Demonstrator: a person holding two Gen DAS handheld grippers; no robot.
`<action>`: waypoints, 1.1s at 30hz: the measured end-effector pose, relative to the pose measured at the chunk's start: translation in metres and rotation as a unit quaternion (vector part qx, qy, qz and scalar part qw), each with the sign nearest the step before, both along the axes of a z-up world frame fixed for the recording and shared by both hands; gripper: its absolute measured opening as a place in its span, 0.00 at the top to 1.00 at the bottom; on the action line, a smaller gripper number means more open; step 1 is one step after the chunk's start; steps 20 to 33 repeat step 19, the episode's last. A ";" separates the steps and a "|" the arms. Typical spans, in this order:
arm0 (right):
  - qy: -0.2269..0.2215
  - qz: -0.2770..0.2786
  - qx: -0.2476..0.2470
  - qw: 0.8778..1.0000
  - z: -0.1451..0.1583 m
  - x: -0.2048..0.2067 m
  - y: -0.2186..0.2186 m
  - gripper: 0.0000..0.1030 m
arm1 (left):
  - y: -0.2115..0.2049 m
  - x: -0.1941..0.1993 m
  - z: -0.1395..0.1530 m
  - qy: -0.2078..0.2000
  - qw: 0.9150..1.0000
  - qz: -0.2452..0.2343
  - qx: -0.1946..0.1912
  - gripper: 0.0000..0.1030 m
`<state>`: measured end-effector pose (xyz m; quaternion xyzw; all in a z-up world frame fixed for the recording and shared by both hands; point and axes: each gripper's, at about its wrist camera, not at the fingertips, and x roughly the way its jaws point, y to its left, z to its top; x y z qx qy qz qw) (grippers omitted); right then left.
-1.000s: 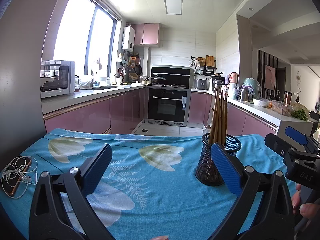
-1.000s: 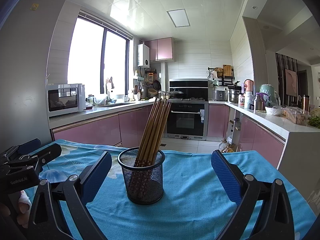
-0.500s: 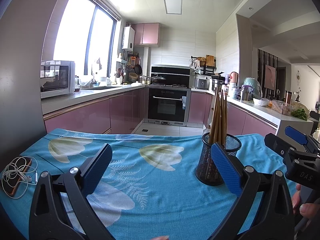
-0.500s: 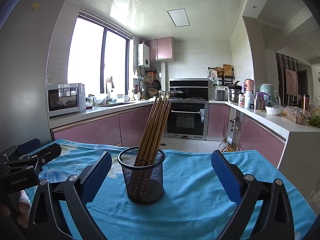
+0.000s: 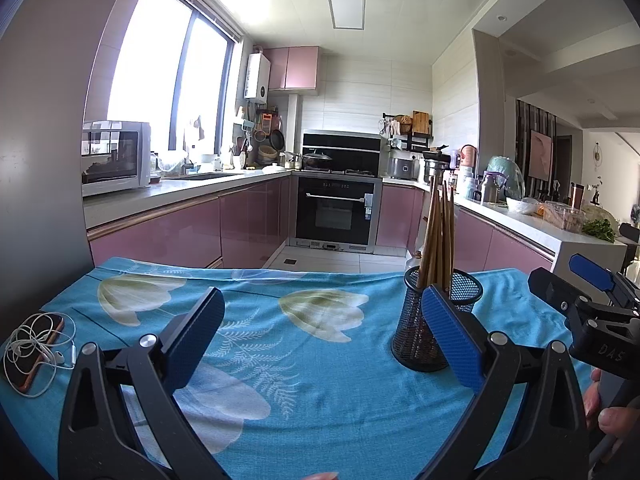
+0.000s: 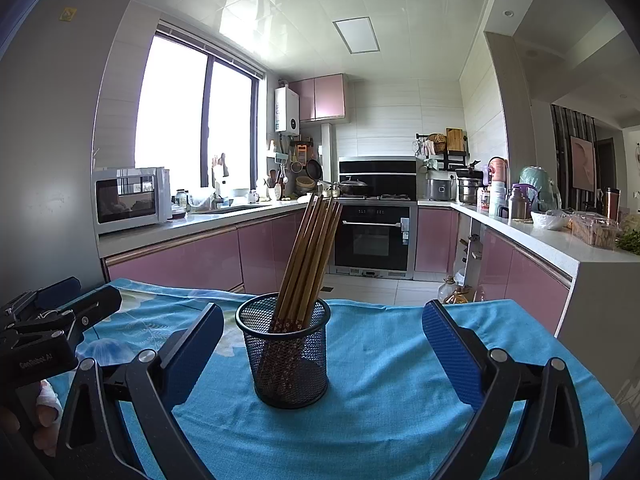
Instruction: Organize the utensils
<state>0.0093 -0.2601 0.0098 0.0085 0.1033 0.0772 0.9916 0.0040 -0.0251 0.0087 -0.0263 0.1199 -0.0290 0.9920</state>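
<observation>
A black mesh holder (image 6: pixel 287 356) stands on the blue flowered tablecloth (image 6: pixel 392 364) with several brown chopsticks (image 6: pixel 310 256) leaning in it. My right gripper (image 6: pixel 320 352) is open and empty, the holder just ahead between its blue pads and left of centre. My left gripper (image 5: pixel 320 340) is open and empty over the cloth; the holder (image 5: pixel 434 320) and chopsticks (image 5: pixel 440 236) stand behind its right pad. Each gripper shows in the other's view: the right one (image 5: pixel 592 312), the left one (image 6: pixel 44 328).
A phone with tangled white earphones (image 5: pixel 34 346) lies at the table's left edge. Beyond the table's far edge is a kitchen with pink cabinets (image 6: pixel 180 260), an oven (image 6: pixel 372 240) and cluttered counters (image 6: pixel 540 216).
</observation>
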 end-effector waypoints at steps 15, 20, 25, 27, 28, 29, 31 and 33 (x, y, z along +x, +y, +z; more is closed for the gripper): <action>0.025 -0.002 -0.003 1.000 -0.005 0.007 -0.002 0.06 | 0.001 0.008 -0.005 0.030 0.999 0.003 0.024 0.06; 0.097 -0.029 -0.017 0.995 -0.018 0.031 -0.015 0.06 | 0.011 0.033 -0.019 0.099 0.994 0.023 0.030 0.06; 0.097 -0.029 -0.017 0.995 -0.018 0.031 -0.015 0.06 | 0.011 0.033 -0.019 0.099 0.994 0.023 0.030 0.06; 0.097 -0.029 -0.017 0.995 -0.018 0.031 -0.015 0.06 | 0.011 0.033 -0.019 0.099 0.994 0.023 0.030 0.06; 0.097 -0.029 -0.017 0.995 -0.018 0.031 -0.015 0.06 | 0.011 0.033 -0.019 0.099 0.994 0.023 0.030 0.06; 0.097 -0.029 -0.017 0.995 -0.018 0.031 -0.015 0.06 | 0.011 0.033 -0.019 0.099 0.994 0.023 0.030 0.06; 0.097 -0.029 -0.017 0.995 -0.018 0.031 -0.015 0.06 | 0.011 0.033 -0.019 0.099 0.994 0.023 0.030 0.06; 0.097 -0.029 -0.017 0.995 -0.018 0.031 -0.015 0.06 | 0.011 0.033 -0.019 0.099 0.994 0.023 0.030 0.06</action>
